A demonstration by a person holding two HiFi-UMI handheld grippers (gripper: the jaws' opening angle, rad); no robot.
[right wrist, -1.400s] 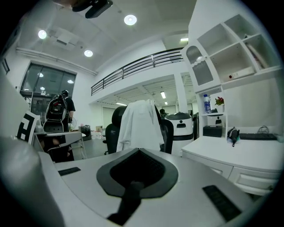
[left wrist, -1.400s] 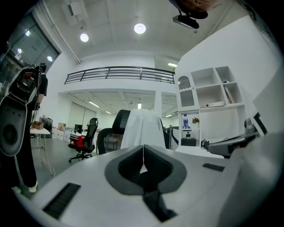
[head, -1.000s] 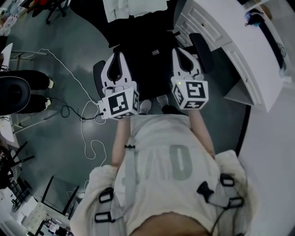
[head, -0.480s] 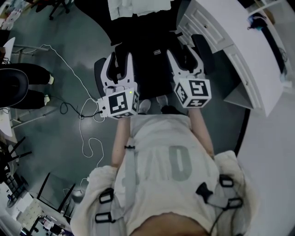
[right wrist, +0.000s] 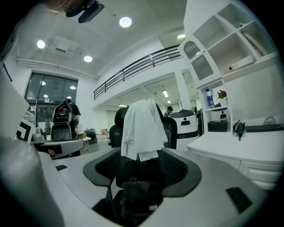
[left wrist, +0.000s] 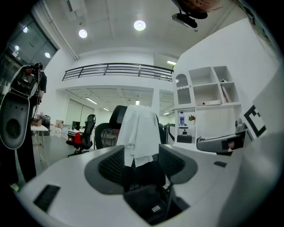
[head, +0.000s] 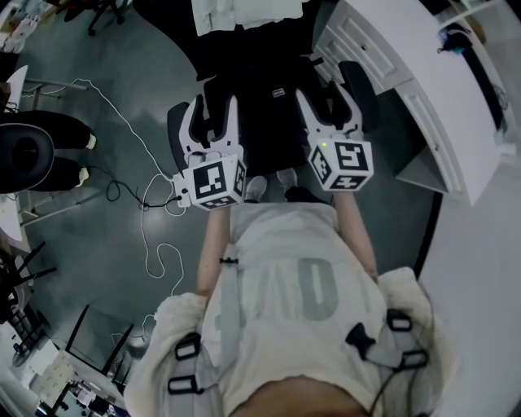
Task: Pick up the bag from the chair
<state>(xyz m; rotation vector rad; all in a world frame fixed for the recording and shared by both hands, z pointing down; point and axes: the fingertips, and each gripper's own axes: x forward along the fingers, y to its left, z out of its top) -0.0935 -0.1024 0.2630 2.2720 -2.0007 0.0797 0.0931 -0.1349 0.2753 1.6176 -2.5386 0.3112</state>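
Presently, the left gripper (head: 213,110) and the right gripper (head: 327,96) were held over the black chair (head: 359,91). Both sets of fingers had just been opening and stood wide apart, clamping nothing. The black bag (head: 273,114) lay on the seat at the person's 12 o'clock, between the grippers. A white cloth (head: 236,15) draped the backrest.

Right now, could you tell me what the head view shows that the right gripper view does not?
Only the head view shows the person's pale shirt and a white floor cable. Only the right gripper view shows ceiling lights, a balcony railing and a shelved bottle. Both show the black bag on the chair and the white cloth over its back.
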